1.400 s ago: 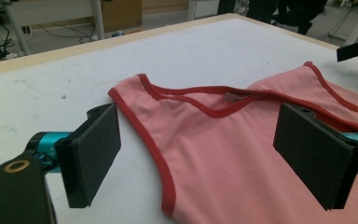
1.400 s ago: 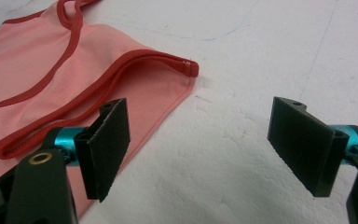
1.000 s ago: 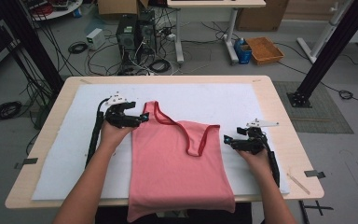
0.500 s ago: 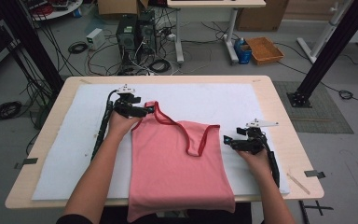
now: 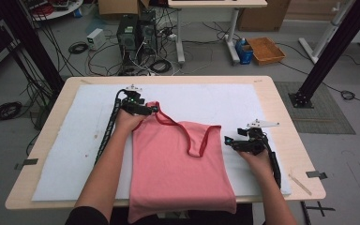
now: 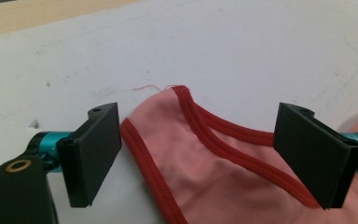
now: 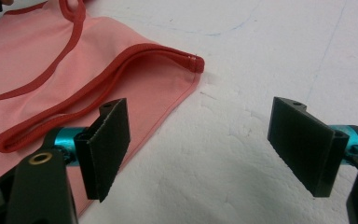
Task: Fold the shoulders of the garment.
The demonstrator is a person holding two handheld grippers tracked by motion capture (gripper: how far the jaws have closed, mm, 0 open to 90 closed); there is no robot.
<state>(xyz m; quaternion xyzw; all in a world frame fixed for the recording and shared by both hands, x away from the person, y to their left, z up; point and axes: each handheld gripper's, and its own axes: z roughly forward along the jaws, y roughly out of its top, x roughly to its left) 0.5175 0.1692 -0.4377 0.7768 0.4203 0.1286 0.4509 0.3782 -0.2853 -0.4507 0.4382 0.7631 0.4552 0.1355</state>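
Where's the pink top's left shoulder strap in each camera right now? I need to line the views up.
High view: left shoulder strap upper left of centre, at the left gripper.
Left gripper view: strap centre, between open jaws.
Right gripper view: I cannot pick that strap out.
Shared landmark: the red trim.

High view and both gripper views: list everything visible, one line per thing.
tank top: 1, pink with red trim, flat on the mat, hem over the near edge
mat: 1, white, covers the table
table: 1, light wood
tray: 1, orange, floor beyond the table
computer tower: 1, black, floor, among cables
left claw: 1, black, open around the top's left strap
right claw: 1, black, open, beside the right strap
forearms: 2, from the near edge
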